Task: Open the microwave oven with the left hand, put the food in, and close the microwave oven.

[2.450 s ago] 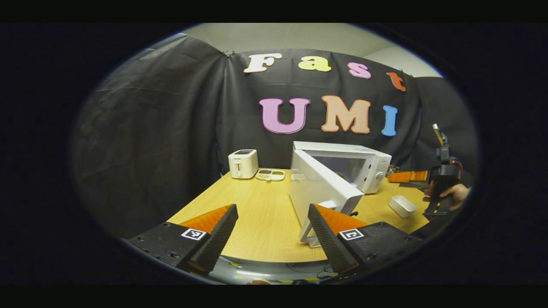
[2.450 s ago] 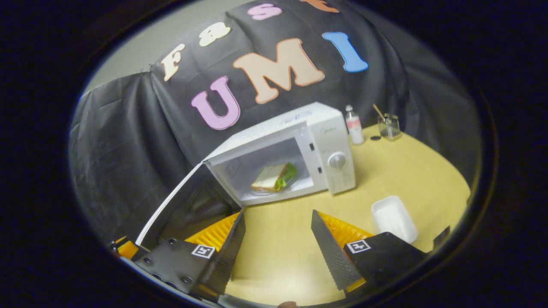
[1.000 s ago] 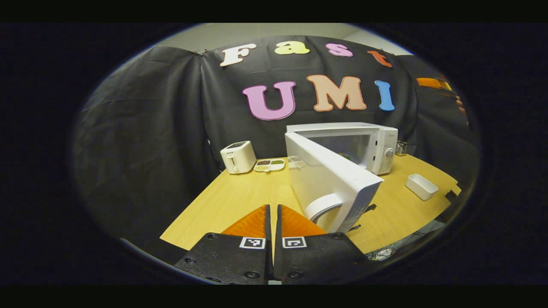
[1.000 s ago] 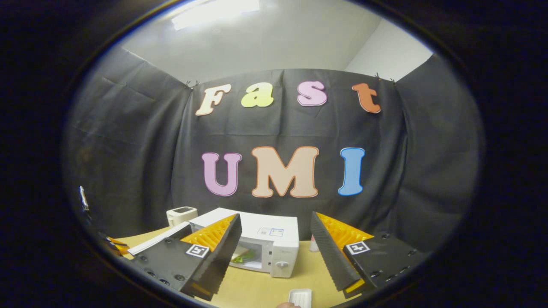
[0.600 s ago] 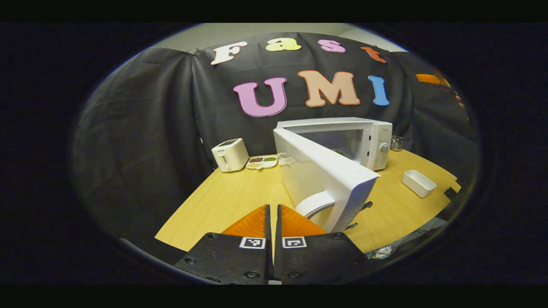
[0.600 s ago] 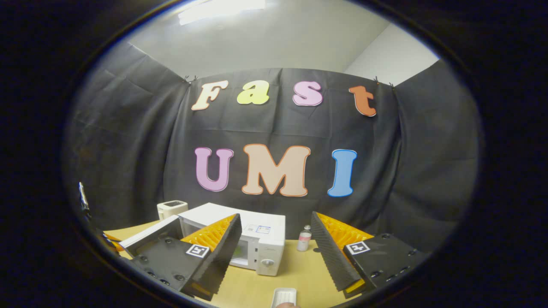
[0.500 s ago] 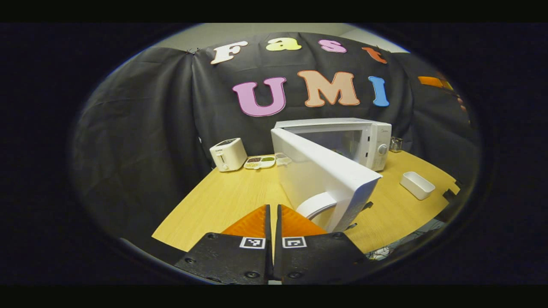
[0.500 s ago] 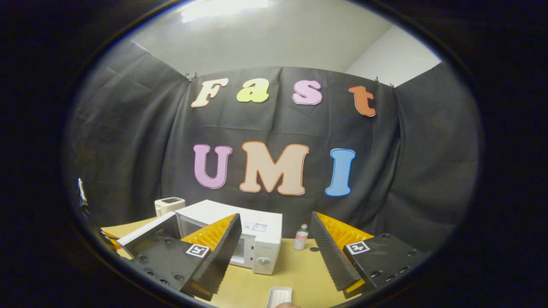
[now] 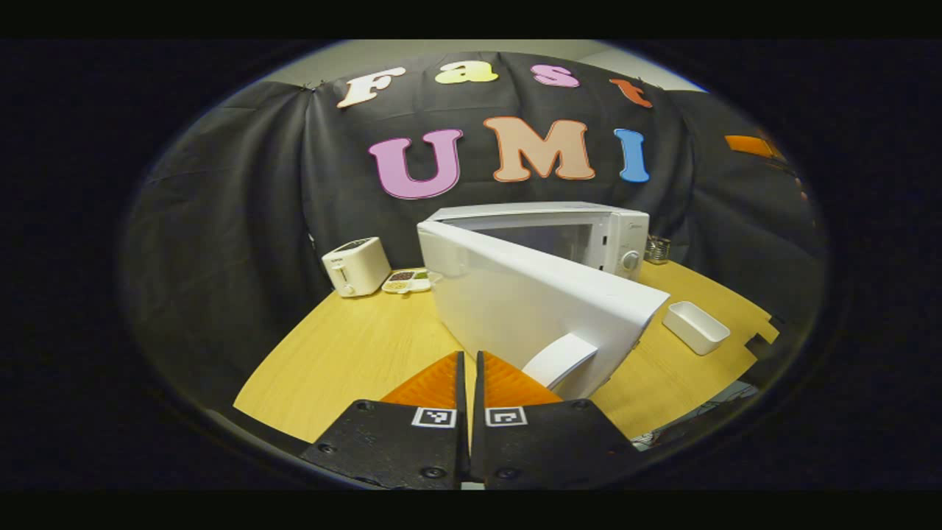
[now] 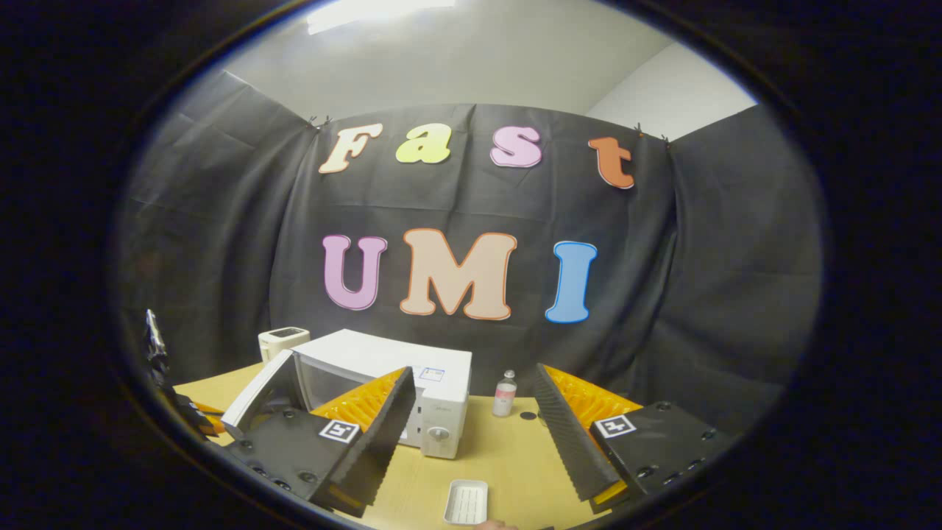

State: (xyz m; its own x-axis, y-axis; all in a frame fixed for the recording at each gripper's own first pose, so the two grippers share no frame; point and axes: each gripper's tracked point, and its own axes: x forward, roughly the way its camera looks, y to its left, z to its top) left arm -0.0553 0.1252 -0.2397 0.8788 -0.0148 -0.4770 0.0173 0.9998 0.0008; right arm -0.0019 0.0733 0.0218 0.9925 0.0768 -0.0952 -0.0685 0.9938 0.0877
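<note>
The white microwave (image 9: 589, 221) stands at the back of the wooden table (image 9: 353, 346). Its door (image 9: 530, 294) hangs about half open, outer face toward me, and covers most of the cavity. My left gripper (image 9: 469, 355) is shut with nothing between its fingers, tips right at the door's lower face beside the curved handle (image 9: 559, 358); whether they touch I cannot tell. My right gripper (image 10: 475, 372) is open and empty, held high and well back from the microwave (image 10: 390, 364), whose door (image 10: 257, 394) is at the left.
A white toaster (image 9: 355, 265) and a small divided dish (image 9: 407, 280) sit at the back left. A white rectangular tray (image 9: 695, 326) lies right of the microwave, a glass (image 9: 657, 249) behind it. A small bottle (image 10: 504, 403) stands beside the microwave.
The left gripper went from open to shut, then moved in on the door, which has swung partway toward the microwave. The right gripper lifted up and back from the cavity, still open.
</note>
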